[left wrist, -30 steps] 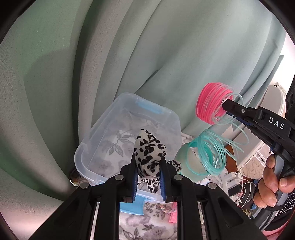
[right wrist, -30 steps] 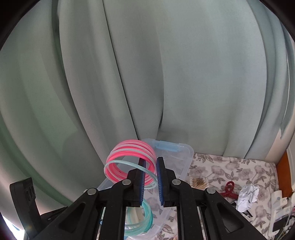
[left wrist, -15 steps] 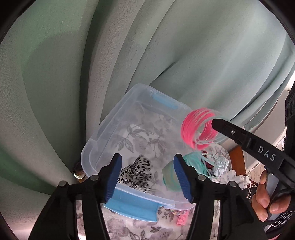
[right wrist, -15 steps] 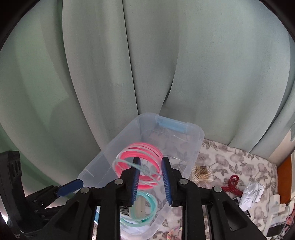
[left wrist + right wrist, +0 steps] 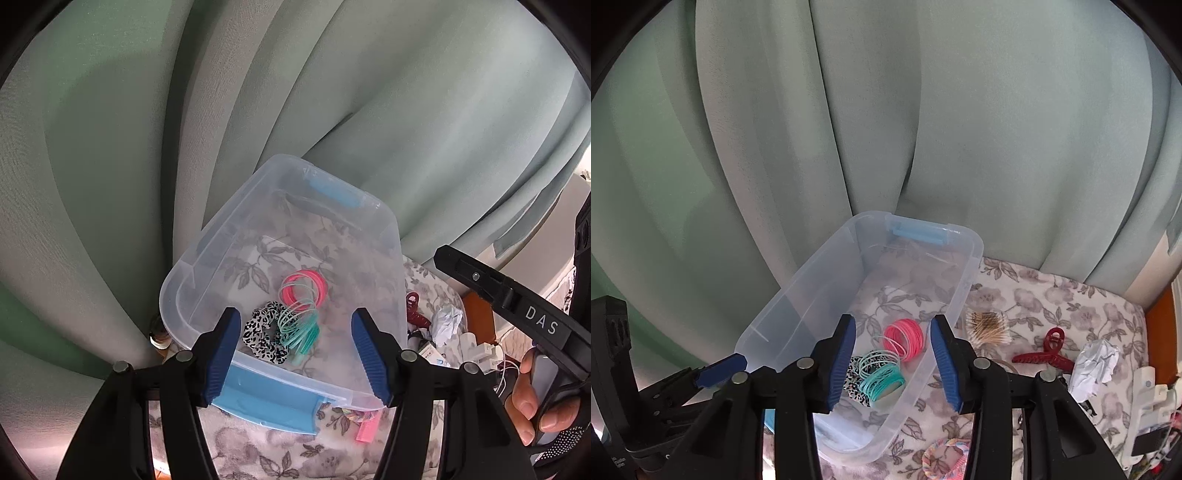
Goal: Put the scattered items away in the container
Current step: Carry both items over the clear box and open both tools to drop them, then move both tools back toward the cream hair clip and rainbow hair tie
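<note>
A clear plastic bin (image 5: 229, 236) (image 5: 798, 295) with blue handles stands on a floral cloth by the curtain. Inside lie a leopard-print scrunchie (image 5: 262, 334) (image 5: 854, 373) and a pink and teal coil spring (image 5: 304, 299) (image 5: 903, 338). My left gripper (image 5: 295, 354) is open and empty above the bin's near end. My right gripper (image 5: 892, 363) is open and empty above the bin; its finger also shows in the left wrist view (image 5: 498, 295).
On the cloth right of the bin lie a pack of cotton swabs (image 5: 988, 326), a red hair claw (image 5: 1049, 350), crumpled paper (image 5: 1097, 363), a pastel scrunchie (image 5: 945, 458) and a pink comb (image 5: 367, 430). The green curtain (image 5: 886, 129) hangs behind.
Both grippers opened wide. The leopard scrunchie and the pink and teal coil dropped from the jaws and now lie in the bin.
</note>
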Demonstrator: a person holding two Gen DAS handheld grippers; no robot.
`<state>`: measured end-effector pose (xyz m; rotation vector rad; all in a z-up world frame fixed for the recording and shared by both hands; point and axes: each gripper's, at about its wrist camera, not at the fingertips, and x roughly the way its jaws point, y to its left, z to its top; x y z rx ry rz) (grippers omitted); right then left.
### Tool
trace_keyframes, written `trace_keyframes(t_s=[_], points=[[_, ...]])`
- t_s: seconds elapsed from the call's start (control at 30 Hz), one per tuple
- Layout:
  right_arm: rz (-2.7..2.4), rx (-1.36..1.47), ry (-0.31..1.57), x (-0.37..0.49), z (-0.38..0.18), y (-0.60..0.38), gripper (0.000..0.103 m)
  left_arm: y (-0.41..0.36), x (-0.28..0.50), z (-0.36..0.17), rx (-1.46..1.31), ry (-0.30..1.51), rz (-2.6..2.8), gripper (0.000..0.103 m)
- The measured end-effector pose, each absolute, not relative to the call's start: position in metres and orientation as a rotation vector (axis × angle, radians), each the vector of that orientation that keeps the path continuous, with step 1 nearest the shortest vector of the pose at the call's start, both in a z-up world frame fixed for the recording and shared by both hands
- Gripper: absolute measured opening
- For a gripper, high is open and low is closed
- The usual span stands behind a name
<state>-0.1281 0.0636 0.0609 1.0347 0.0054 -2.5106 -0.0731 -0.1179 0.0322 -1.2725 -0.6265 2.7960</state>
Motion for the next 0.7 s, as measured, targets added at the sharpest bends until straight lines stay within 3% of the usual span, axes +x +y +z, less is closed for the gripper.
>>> trace_keyframes(t_s=[0.7], points=[[-2.625, 1.169, -0.232, -0.095, 0.035, 0.169, 0.058, -0.058, -0.065, 0.029, -1.295, -0.425, 2.729, 0.064]])
